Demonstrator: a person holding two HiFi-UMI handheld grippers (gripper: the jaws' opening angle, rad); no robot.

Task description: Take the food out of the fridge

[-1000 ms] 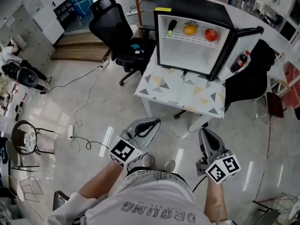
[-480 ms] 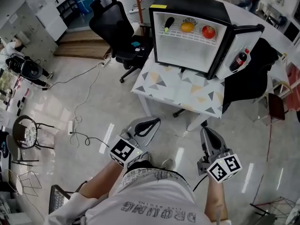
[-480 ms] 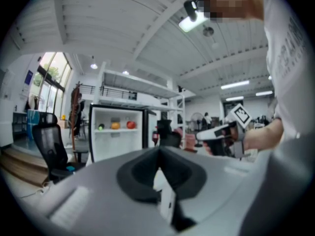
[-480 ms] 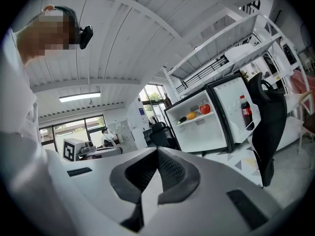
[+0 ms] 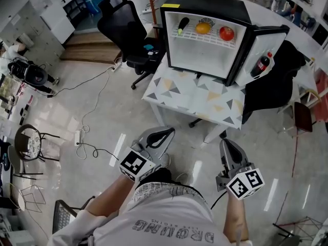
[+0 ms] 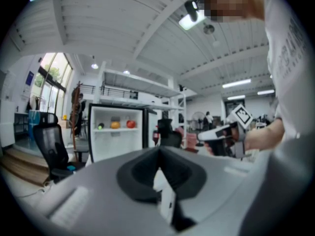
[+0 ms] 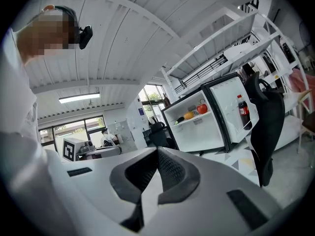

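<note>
A black mini fridge stands open on a patterned table. On its upper shelf lie a dark vegetable with a green end, an orange and a red fruit. The same shelf shows far off in the left gripper view, orange in the middle, and in the right gripper view with the red fruit. My left gripper and right gripper are both shut and hold nothing. They point at the fridge from well short of the table.
A cola bottle stands in the open fridge door. A black office chair is left of the table and a dark draped chair to its right. Cables run over the glossy floor at left.
The person and both grippers have come a little closer to the table. The jaws stay shut on both sides and the food has not moved.
</note>
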